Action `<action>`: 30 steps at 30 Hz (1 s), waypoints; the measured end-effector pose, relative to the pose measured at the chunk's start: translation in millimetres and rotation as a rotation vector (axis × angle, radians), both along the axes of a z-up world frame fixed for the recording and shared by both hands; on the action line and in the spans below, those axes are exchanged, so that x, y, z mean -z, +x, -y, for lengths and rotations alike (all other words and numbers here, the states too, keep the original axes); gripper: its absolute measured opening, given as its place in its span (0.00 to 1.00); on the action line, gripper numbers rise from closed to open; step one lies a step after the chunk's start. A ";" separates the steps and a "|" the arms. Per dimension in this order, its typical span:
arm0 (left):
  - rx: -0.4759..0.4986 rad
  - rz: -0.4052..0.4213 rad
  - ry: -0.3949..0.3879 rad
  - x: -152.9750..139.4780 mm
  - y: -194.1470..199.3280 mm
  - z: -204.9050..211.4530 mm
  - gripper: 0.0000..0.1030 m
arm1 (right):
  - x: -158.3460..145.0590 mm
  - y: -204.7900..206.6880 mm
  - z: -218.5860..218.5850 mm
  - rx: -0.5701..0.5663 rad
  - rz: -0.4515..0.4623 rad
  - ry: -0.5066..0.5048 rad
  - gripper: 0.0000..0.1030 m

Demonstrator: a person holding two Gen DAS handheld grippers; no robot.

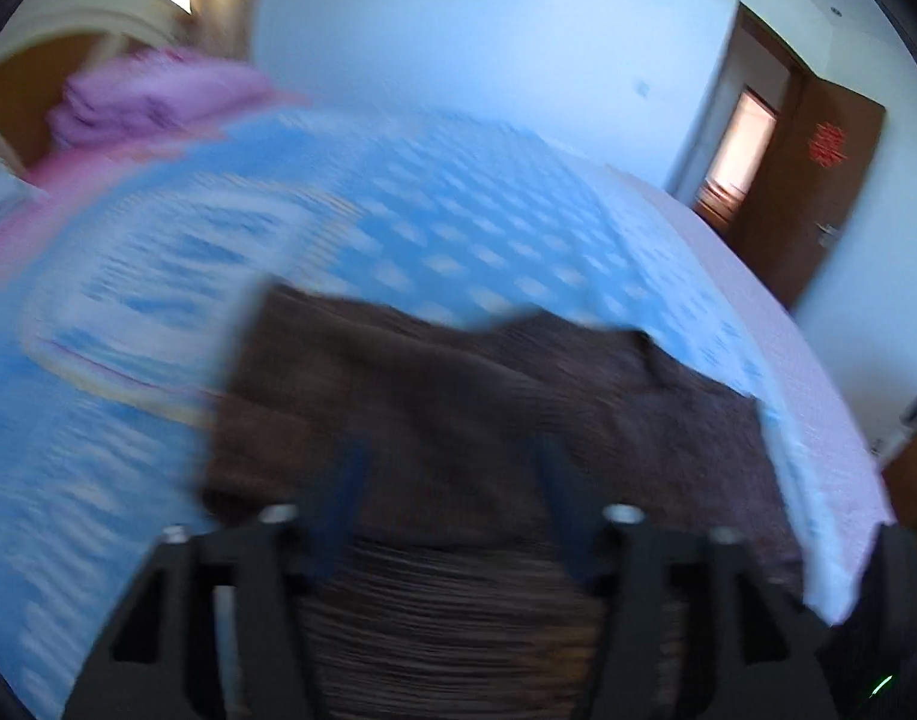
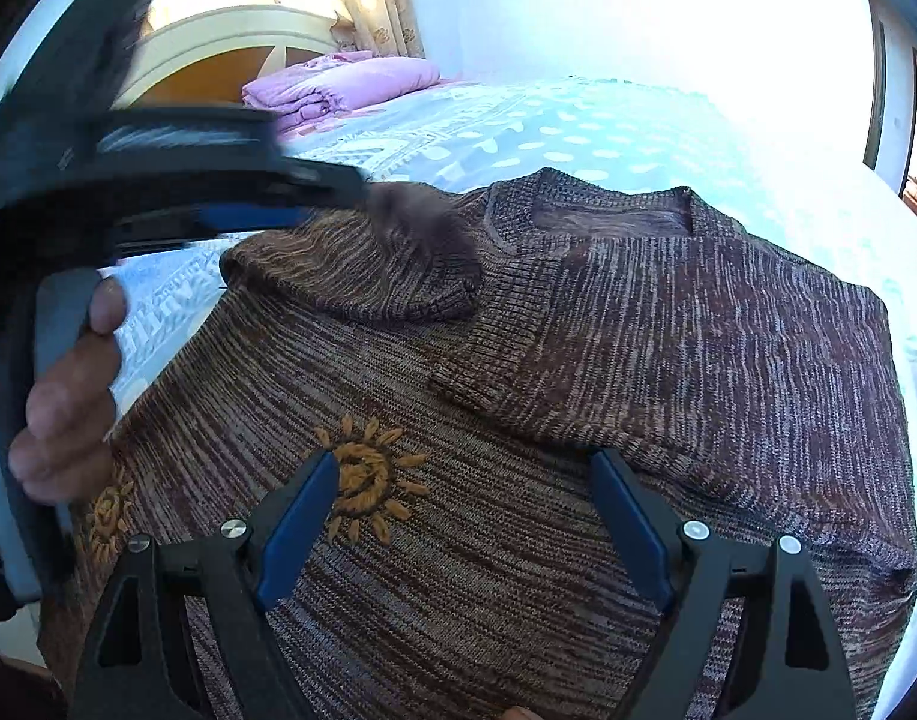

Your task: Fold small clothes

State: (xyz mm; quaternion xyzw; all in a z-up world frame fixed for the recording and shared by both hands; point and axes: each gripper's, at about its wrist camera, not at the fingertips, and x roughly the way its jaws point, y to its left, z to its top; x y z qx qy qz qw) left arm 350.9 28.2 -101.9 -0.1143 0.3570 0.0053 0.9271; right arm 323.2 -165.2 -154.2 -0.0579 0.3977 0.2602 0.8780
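A brown knitted sweater (image 2: 698,330) with an embroidered orange sun (image 2: 362,474) lies flat on the bed. One sleeve (image 2: 368,264) is folded in over its chest. My right gripper (image 2: 461,474) hovers open just above the sweater's lower front, with nothing between its blue fingers. In the right wrist view my left gripper (image 2: 338,198) comes in blurred from the upper left, tips by the folded sleeve, and a hand (image 2: 68,408) holds its grip. The left wrist view is blurred: my left gripper (image 1: 449,468) stands open over the sweater (image 1: 428,396), pinching nothing.
The bed sheet (image 2: 548,126) is blue with a white pattern. A folded pink quilt (image 2: 338,84) lies by the cream headboard (image 2: 218,30) at the far end. A brown door (image 1: 818,180) stands open in the white wall beyond the bed's right edge.
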 end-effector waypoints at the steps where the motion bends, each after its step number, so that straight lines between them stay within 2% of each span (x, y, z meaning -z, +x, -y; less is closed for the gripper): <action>1: -0.058 0.000 0.071 0.6 -0.3 -12.1 0.69 | -0.1 -0.4 1.3 0.000 -0.001 0.006 0.83; 3: -0.175 -0.021 0.228 7.8 7.0 -33.3 0.69 | -0.8 -2.1 2.2 0.002 -0.003 0.015 0.83; 5: -0.242 -0.087 0.304 22.7 21.7 -55.6 0.69 | -1.3 -2.6 2.1 0.004 -0.003 0.018 0.83; 7: -0.238 -0.152 0.283 38.2 31.5 -68.9 0.68 | -5.3 -2.0 2.4 0.008 -0.010 0.027 0.83; 9: -0.219 -0.183 0.295 51.1 33.4 -68.8 0.69 | -12.0 2.2 2.1 0.019 -0.040 0.036 0.83; 12: -0.206 -0.162 0.283 50.4 27.1 -67.3 0.69 | -33.8 16.3 -5.8 0.013 -0.034 0.051 0.83; 15: -0.224 -0.163 0.257 55.9 28.5 -71.7 0.76 | -48.5 47.5 -21.6 0.015 -0.026 0.027 0.78; 19: -0.243 -0.162 0.230 59.8 29.6 -77.6 0.85 | -37.0 102.1 -39.7 0.053 -0.108 0.041 0.67; 23: -0.244 -0.159 0.190 61.7 27.9 -84.0 0.87 | -14.1 133.8 -62.8 0.076 -0.146 0.006 0.64; 24: -0.243 -0.158 0.187 61.9 27.6 -84.0 0.87 | -11.5 135.6 -68.2 0.079 -0.135 -0.009 0.59; 25: -0.243 -0.158 0.187 62.2 27.8 -84.0 0.87 | -10.3 136.5 -73.7 0.078 -0.119 -0.026 0.44; 28: -0.238 -0.153 0.178 62.3 27.5 -84.5 0.89 | -10.9 133.1 -87.0 0.035 -0.093 -0.052 0.18; 30: -0.227 -0.147 0.158 62.1 26.5 -86.0 0.91 | -17.6 123.9 -95.6 0.001 -0.045 -0.098 0.16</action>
